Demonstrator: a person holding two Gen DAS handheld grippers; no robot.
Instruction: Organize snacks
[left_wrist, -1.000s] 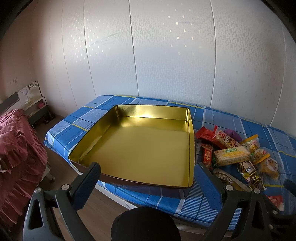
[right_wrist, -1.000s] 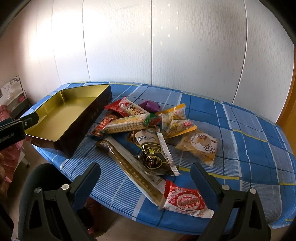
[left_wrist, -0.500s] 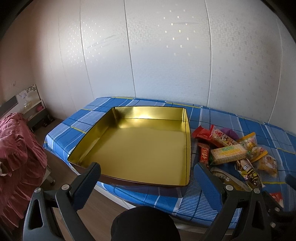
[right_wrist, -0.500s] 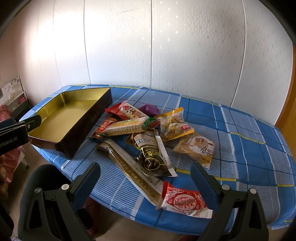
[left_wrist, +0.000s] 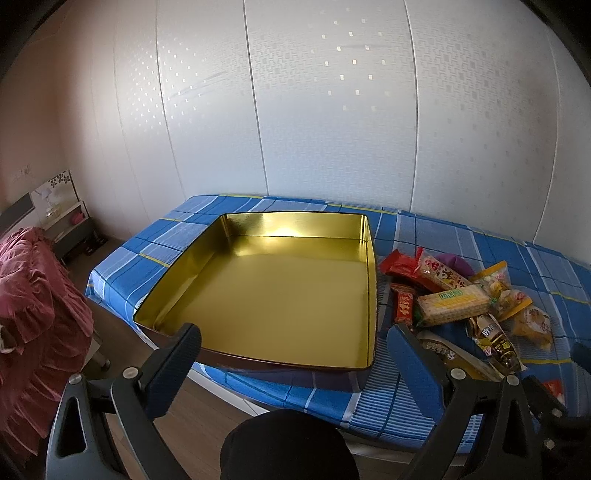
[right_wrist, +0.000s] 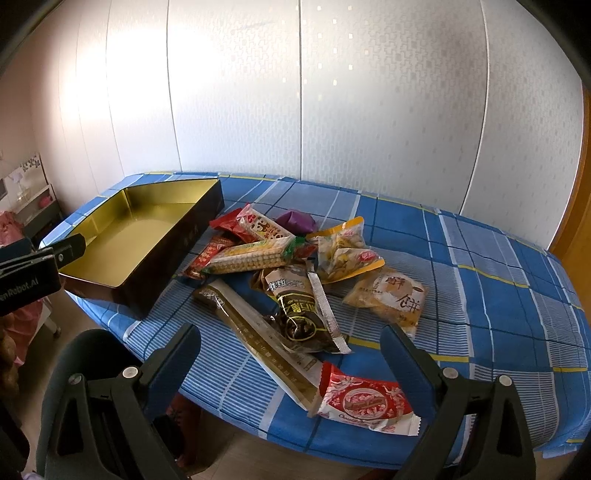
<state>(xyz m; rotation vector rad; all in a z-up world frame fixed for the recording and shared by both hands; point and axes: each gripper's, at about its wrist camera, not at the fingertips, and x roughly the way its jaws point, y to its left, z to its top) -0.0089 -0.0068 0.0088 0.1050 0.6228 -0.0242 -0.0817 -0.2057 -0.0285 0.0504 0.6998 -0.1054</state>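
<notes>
Both tongs pulled back; gold tin sits empty.

The tin is gold inside, dark brown outside (seen at nine o'clock in the right view). The tablecloth is blue plaid with white and yellow lines. At six o'clock, a red-and-white packet.

Tin on table, snacks piled just right
</notes>
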